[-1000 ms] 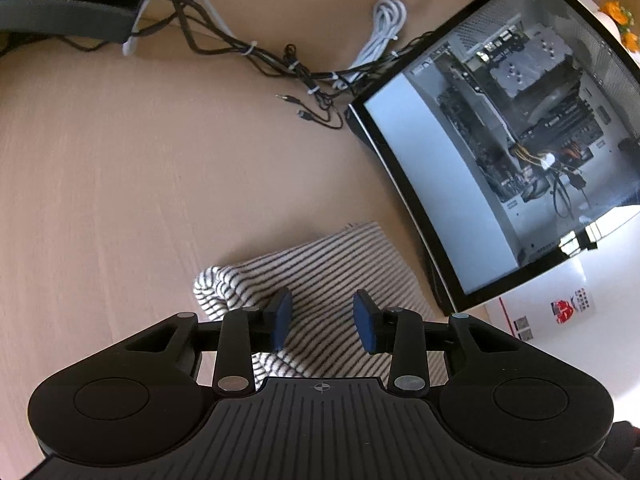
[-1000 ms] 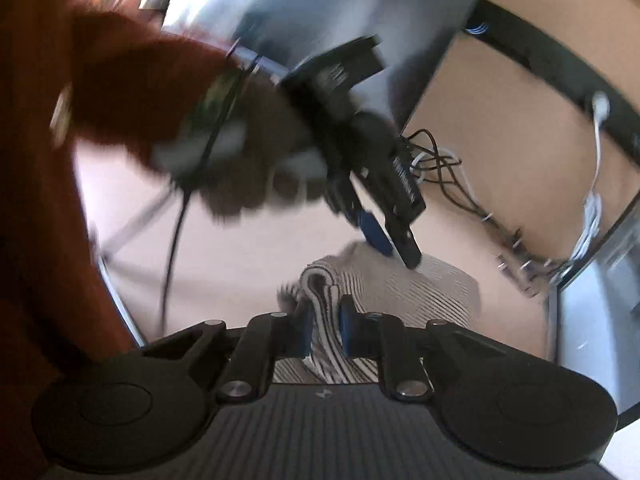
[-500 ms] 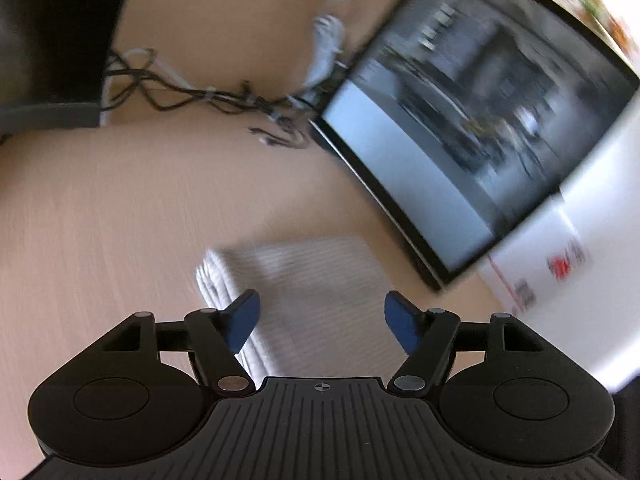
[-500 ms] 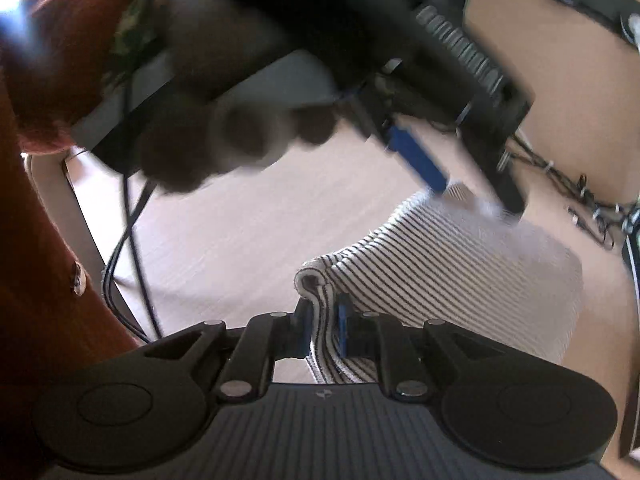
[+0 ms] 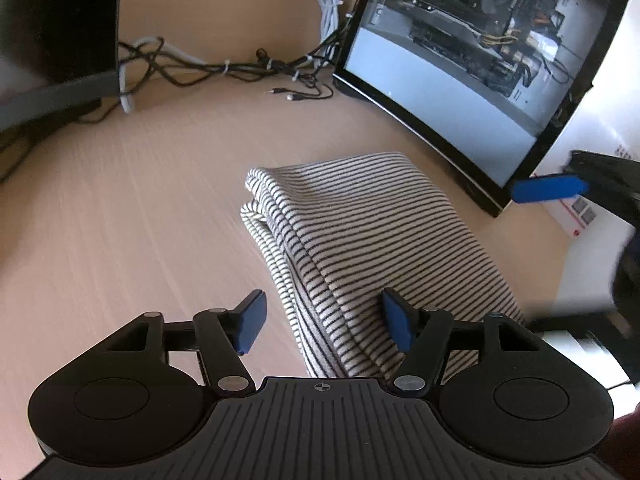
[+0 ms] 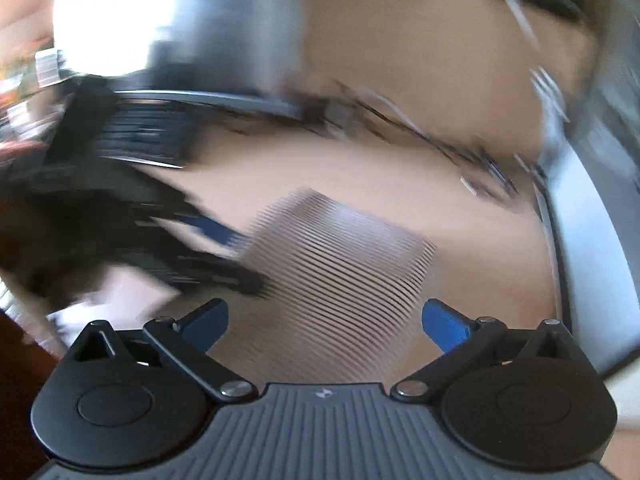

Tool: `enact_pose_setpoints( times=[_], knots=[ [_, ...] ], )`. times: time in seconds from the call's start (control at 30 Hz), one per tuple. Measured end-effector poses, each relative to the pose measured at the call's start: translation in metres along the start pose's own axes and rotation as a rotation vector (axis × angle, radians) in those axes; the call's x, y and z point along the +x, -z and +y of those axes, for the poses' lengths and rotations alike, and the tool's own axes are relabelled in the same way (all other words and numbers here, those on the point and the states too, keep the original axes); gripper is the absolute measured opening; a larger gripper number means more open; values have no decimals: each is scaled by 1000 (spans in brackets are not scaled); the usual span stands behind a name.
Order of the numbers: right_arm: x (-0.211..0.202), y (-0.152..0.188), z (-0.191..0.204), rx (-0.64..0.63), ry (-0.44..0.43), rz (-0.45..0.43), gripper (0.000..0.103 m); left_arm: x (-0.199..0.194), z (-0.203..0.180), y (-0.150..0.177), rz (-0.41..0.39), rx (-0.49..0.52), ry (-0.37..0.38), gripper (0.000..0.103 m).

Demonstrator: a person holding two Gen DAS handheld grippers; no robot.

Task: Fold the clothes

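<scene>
A folded black-and-white striped garment [image 5: 372,240] lies on the tan wooden table [image 5: 120,220]. My left gripper [image 5: 326,322] is open just above the garment's near end, its blue pads on either side of the folded edge without holding it. In the blurred right wrist view the same striped garment [image 6: 340,256] lies ahead, and my right gripper [image 6: 326,322] is open wide and clear of the cloth. The left gripper [image 6: 224,256] shows there at the garment's left edge. A blue fingertip of the right gripper [image 5: 548,190] shows at the right of the left wrist view.
A glass-sided computer case [image 5: 472,48] stands at the right, close to the garment. Tangled black and white cables [image 5: 240,68] lie along the back. A dark monitor base [image 5: 52,92] sits at the back left. A white box [image 5: 592,216] is at the far right.
My right gripper has let go of the folded garment edge and opened wide, pulling back. My left gripper has opened further and moved back, with more of the garment now in sight.
</scene>
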State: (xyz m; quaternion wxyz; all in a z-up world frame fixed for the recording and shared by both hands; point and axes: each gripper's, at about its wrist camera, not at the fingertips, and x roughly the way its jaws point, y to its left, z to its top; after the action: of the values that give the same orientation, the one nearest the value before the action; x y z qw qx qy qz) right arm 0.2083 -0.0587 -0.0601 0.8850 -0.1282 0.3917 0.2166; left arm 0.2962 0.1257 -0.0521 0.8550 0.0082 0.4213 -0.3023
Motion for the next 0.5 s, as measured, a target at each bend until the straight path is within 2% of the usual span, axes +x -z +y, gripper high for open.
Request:
enact_pose_setpoints(
  times=[0.27,0.3,0.4,0.5],
  knots=[
    [34,-3,-19,171,138,108,103,-5,-1,5,-11,3,-40,73],
    [36,-4,-18,187,134,107,103,-6,-1,6,-13,1,-47,73],
    [39,-3,-37,326,32,111,103,-8,2,7,-17,-11,-57,74],
    [28,-10,-64,465,-13,12,103,-9,2,7,-16,-18,-53,74]
  ],
)
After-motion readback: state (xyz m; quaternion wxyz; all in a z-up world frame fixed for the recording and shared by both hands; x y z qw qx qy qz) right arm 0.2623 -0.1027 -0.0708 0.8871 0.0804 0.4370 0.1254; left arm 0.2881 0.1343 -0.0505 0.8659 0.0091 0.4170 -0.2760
